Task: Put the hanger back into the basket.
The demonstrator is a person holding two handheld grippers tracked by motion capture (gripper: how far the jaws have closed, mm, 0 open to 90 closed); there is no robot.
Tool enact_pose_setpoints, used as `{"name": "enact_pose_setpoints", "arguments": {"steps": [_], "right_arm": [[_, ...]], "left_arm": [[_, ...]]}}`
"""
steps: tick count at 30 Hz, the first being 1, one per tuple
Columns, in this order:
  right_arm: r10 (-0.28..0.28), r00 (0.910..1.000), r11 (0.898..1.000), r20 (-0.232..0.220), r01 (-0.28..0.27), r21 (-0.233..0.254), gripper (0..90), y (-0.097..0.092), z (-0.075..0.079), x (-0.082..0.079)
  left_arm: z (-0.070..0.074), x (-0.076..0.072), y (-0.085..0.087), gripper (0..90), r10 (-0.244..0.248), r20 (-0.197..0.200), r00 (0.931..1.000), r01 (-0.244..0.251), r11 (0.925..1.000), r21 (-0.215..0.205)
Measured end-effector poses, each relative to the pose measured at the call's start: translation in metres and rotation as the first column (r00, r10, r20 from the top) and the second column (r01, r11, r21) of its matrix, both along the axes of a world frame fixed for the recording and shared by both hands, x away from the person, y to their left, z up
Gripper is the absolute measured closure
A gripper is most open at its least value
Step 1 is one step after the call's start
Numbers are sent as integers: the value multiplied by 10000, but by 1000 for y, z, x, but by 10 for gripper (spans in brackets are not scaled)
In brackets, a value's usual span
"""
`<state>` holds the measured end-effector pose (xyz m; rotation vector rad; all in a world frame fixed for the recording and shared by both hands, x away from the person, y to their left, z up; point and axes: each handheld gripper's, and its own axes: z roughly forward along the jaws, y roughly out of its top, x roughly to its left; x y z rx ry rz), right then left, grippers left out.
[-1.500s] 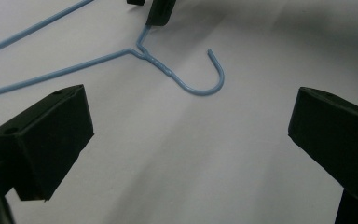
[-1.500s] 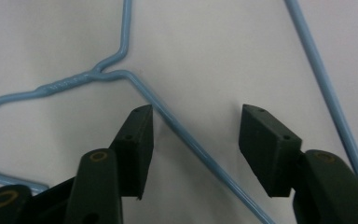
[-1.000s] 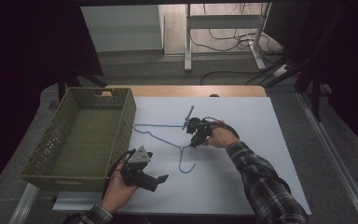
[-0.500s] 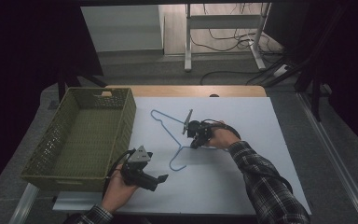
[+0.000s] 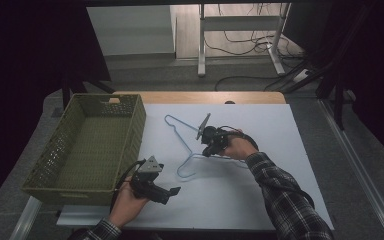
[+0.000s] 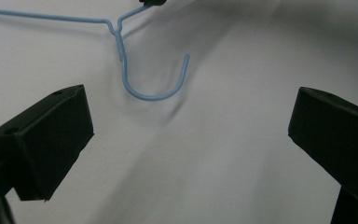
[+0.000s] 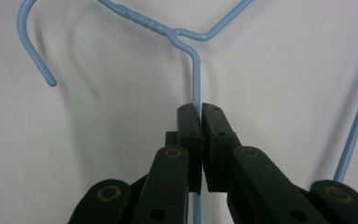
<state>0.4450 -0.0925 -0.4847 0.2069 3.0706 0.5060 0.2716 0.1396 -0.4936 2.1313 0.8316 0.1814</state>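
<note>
Right gripper (image 7: 200, 112) pinching blue hanger (image 7: 196, 74) wire, hook beyond

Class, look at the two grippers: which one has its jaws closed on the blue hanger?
The right gripper: its jaws pinch the blue hanger. The left gripper stands wide open, holding nothing.

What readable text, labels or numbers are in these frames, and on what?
None: no readable word, number or sign in any view.
Blue wire hanger: bare wire, no tag.
Green basket: plain weave, no label.
Right tool and left tool: black jaws, no visible markings.
White table sheet: blank.
</note>
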Motion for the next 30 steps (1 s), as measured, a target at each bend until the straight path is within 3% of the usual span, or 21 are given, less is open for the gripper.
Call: {"name": "enact_pose_setpoints", "arguments": {"steps": [6, 9, 10, 13, 14, 15, 16, 17, 18, 24, 30], "right_arm": [[-105, 9999, 9994, -83, 108, 316, 870, -3, 10, -2], [-197, 9998, 9991, -88, 200, 384, 870, -4, 14, -3], [-230, 9997, 9987, -80, 233, 454, 870, -5, 16, -3], [-274, 9995, 9980, -135, 281, 570, 870, -6, 18, -3], [-269, 9996, 9979, -125, 276, 591, 870, -7, 19, -3], [-296, 9995, 9975, -134, 304, 639, 870, -7, 20, -3], [-296, 9995, 9975, -134, 304, 639, 870, -7, 20, -3], [-290, 9995, 9971, -141, 300, 700, 870, -8, 21, -3], [-296, 9993, 9965, -216, 312, 769, 869, -8, 24, -3], [-325, 9993, 9952, -186, 341, 921, 869, -7, 28, -4], [-374, 9985, 9964, -407, 404, 747, 867, -8, 26, -3]], "left_arm": [[-1, 5, -3, 2, 69, -356, 9993, -70, 10000, -28], [-1, 10, -6, 57, 420, -603, 9973, -419, 9991, 25], [0, 11, -5, 129, 685, -606, 9958, -670, 9974, 259], [-1, 14, -3, 430, 1057, -704, 9919, -1032, 9939, 383], [-4, 16, -1, 430, 1115, -1008, 9886, -1073, 9931, 466], [-8, 22, 1, 594, 1316, -1374, 9817, -1247, 9905, 579], [-8, 22, 1, 666, 1316, -1374, 9817, -1247, 9905, 579], [-12, 26, 2, 666, 1328, -1687, 9767, -1239, 9904, 619], [-15, 29, -1, 748, 1344, -1743, 9755, -1227, 9895, 767], [-17, 38, -11, 798, 1166, -1576, 9806, -1065, 9918, 711], [-12, 39, -12, 794, 945, -1266, 9874, -958, 9954, -38]]}}
